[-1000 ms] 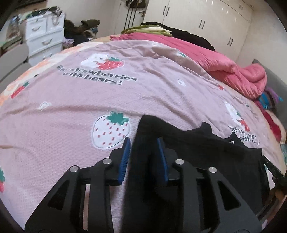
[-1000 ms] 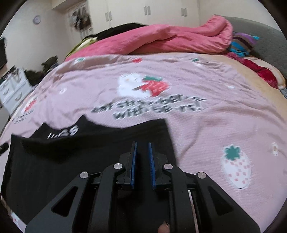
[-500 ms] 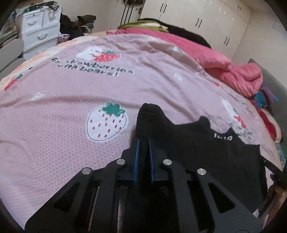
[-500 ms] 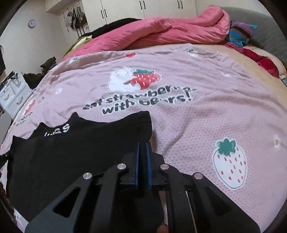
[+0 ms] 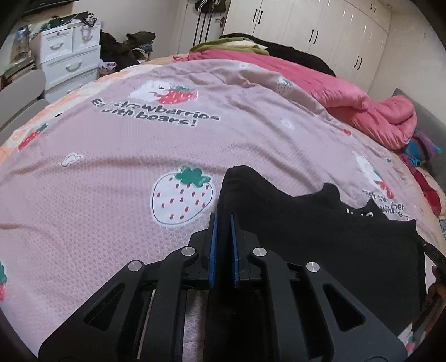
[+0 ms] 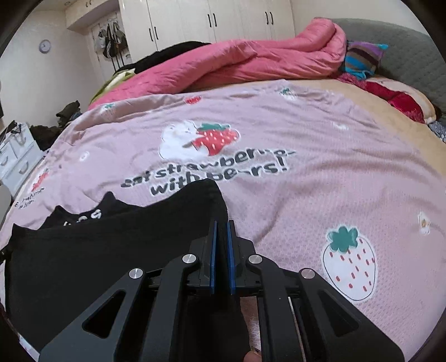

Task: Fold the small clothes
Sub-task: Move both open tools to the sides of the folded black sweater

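A black garment (image 5: 320, 231) with white lettering lies on the pink strawberry bedspread (image 5: 111, 172). My left gripper (image 5: 223, 220) is shut on the garment's left edge, and the cloth rises in a peak just ahead of the blue pads. In the right wrist view the same black garment (image 6: 97, 242) spreads to the left. My right gripper (image 6: 221, 225) is shut on its right edge, with the cloth lifted off the bedspread (image 6: 320, 189).
A rumpled pink quilt (image 6: 237, 61) lies along the far side of the bed. White drawers (image 5: 69, 64) stand beyond the bed's left edge. White wardrobes (image 5: 306, 25) line the back wall. A striped cloth (image 6: 362, 60) lies by the grey headboard.
My left gripper has closed on the garment's edge; it was open a second ago. Both grippers have lifted their edges and the cloth has bunched up toward them.
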`<state>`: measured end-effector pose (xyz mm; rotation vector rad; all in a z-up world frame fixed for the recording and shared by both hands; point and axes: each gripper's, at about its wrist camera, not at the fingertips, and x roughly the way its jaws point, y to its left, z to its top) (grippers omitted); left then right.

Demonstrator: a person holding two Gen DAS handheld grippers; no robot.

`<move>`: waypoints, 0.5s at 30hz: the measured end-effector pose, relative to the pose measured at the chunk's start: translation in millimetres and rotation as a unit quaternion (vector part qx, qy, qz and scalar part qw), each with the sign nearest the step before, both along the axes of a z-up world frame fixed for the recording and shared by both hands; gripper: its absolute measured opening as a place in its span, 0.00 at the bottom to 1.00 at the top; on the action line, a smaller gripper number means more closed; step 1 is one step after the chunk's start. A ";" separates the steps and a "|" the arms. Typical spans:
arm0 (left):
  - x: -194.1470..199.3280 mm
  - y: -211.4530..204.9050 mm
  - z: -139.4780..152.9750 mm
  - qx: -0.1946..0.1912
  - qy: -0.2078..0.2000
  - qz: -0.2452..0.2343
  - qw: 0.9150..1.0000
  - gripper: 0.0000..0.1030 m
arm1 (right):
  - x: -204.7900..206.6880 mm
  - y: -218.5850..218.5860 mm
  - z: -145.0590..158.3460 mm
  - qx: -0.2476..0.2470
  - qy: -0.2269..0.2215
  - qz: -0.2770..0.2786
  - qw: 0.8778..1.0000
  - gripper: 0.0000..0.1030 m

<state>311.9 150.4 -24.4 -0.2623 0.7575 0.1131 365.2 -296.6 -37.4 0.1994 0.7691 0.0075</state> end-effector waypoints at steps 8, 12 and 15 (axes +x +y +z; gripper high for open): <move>-6.3 -1.5 -1.4 0.016 0.010 0.006 1.000 0.09 | -7.5 -1.6 -4.7 -0.003 0.015 -0.015 1.000 0.16; -9.9 -3.1 -1.8 0.025 0.015 0.007 1.000 0.15 | -18.2 -7.1 -2.7 0.010 0.017 -0.024 1.000 0.30; -14.5 -4.0 -2.7 0.031 0.019 0.011 0.999 0.23 | -32.6 -7.8 1.7 0.010 0.008 -0.027 1.000 0.46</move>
